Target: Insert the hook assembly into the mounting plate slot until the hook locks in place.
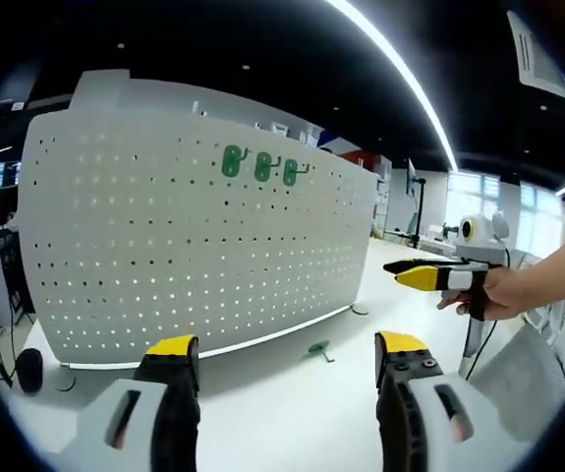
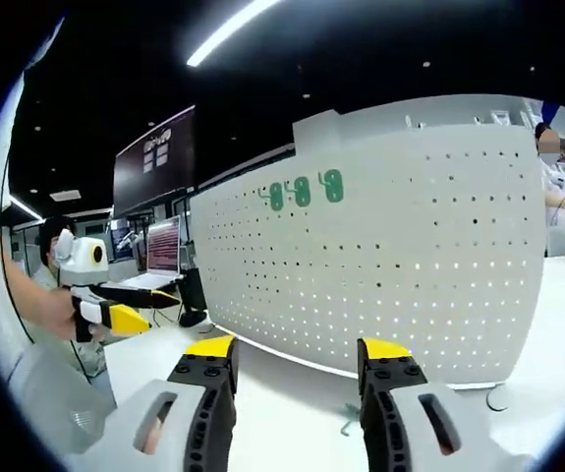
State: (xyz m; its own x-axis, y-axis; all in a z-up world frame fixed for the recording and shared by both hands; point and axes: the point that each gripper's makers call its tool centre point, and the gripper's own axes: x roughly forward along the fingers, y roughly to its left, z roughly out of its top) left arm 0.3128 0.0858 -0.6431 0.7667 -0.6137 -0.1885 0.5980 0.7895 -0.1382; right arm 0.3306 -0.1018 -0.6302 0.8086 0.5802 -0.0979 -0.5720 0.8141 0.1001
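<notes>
**Both grippers open, green hook lying in front of the board**

A big white board (image 1: 198, 236) full of small holes stands upright on a white table (image 1: 292, 413). Three green hooks (image 1: 261, 165) hang in a row near the top of the board, close beside each other.

One more green hook (image 1: 318, 349) lies flat on the table, just in front of the bottom edge of the board. Nothing is touching it. In the right gripper view this loose hook (image 2: 349, 421) peeks out between the two jaws, low in front of the board (image 2: 380, 246).

The left gripper (image 1: 287, 354) is held in front of the board with its two yellow-tipped jaws wide apart and nothing between them. The right gripper (image 2: 287, 354) also has its jaws wide apart and holds nothing.

In the left gripper view, the right gripper (image 1: 429, 275) comes in from the side, away from the board, held by a hand (image 1: 503, 293). In the right gripper view, the left gripper (image 2: 125, 307) shows off to the side of the board, held by a person. A screen (image 2: 162, 246) glows behind it, past the end of the board.
</notes>
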